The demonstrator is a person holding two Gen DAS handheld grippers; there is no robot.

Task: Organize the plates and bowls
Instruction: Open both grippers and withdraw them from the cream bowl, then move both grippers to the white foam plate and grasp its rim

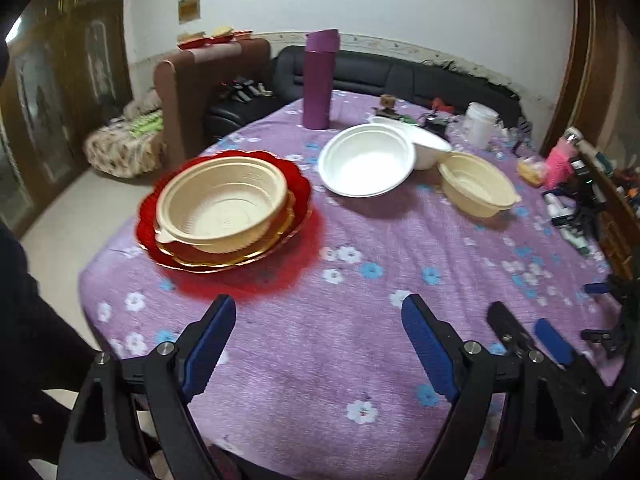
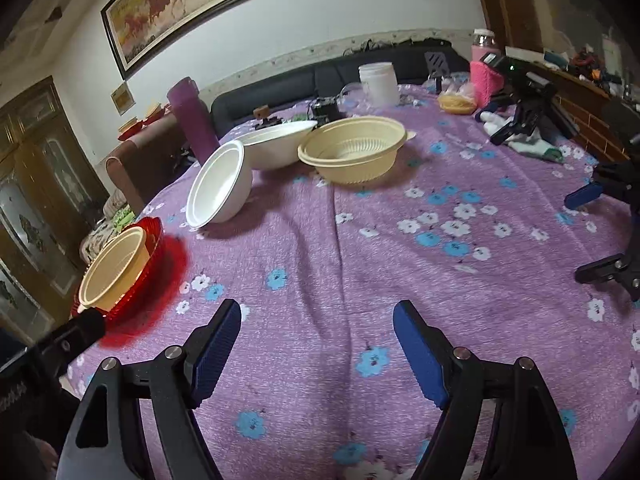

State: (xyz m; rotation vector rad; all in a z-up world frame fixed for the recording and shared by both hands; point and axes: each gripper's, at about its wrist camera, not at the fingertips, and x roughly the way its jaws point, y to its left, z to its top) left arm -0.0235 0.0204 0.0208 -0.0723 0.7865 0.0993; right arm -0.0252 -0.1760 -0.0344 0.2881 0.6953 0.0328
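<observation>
Ahead of the left gripper [image 1: 318, 318] and off to its left, a beige bowl [image 1: 224, 210] sits on a gold plate [image 1: 224, 256] that lies on a red plate [image 1: 152, 216], all stacked on the purple floral cloth [image 1: 320, 360]. The jaws of this gripper stand wide apart with nothing between them, low over the cloth near its close edge. Straight ahead and farther off, a white bowl [image 1: 366, 162] leans tilted against a second white bowl [image 1: 430, 148] behind it. To the right of those, just beside the second white bowl, stands another beige bowl [image 1: 478, 184], upright on the cloth. Beyond the white bowls a purple bottle [image 1: 318, 80] stands upright.

The right gripper [image 2: 318, 318] also has its jaws spread wide and empty above the cloth. From it, the red stack lies near on the far left, with the bowl [image 2: 114, 266] seen tipped by the lens. The tilted white bowl [image 2: 218, 184] is ahead and left, touching the white bowl [image 2: 276, 144] behind it. The beige bowl [image 2: 352, 152] is ahead, just right of those. A white jar [image 2: 378, 80] and a pink object [image 2: 486, 76] stand far ahead to the right, among clutter too blurred to name. The right gripper's tips show at the left view's right edge [image 1: 524, 332].
</observation>
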